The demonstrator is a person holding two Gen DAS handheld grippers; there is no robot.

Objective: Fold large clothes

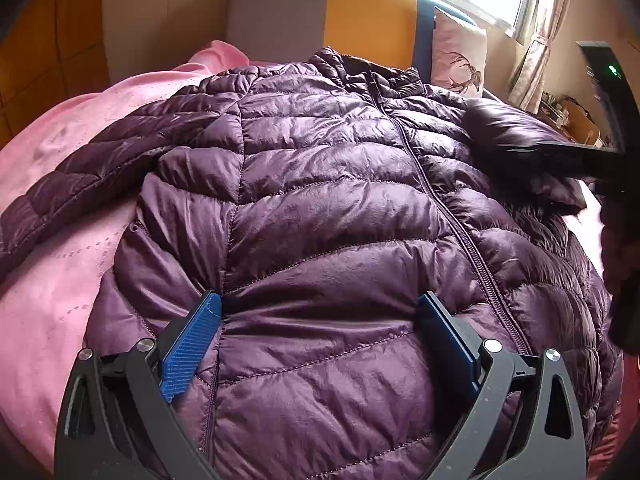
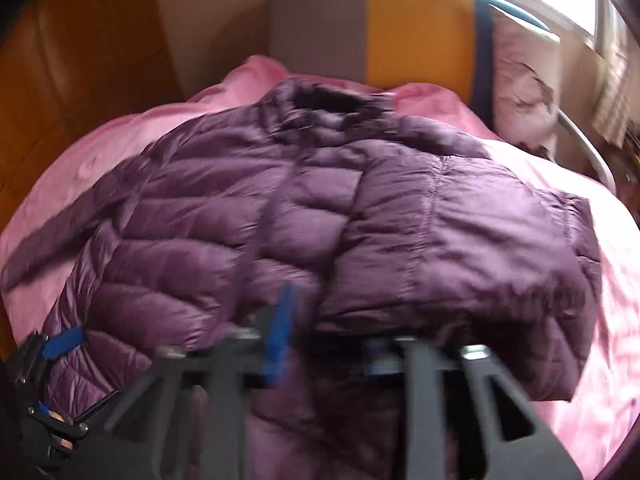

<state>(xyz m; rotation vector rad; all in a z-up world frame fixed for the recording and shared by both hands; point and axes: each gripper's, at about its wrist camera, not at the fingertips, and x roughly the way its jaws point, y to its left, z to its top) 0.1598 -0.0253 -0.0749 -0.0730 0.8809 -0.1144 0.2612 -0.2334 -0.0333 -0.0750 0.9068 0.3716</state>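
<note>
A purple quilted down jacket (image 1: 320,208) lies front up on a pink bed, zipper closed, collar toward the headboard. My left gripper (image 1: 320,312) is open, its blue pads resting on the jacket's lower front near the hem. Its left sleeve (image 1: 72,184) stretches out over the pink cover. My right gripper (image 2: 324,320) is shut on the jacket's right sleeve (image 2: 460,248) and holds it folded across the jacket body (image 2: 200,232). The right wrist view is motion-blurred. The right gripper shows at the right of the left wrist view (image 1: 568,156), the left gripper at the lower left of the right wrist view (image 2: 60,344).
The pink bedcover (image 1: 60,264) lies under the jacket. A grey, orange and blue headboard (image 1: 360,12) stands behind, with a pale pillow (image 1: 460,56) against it. A window with curtains (image 1: 532,60) is at the back right; a wooden wardrobe (image 2: 80,72) at the left.
</note>
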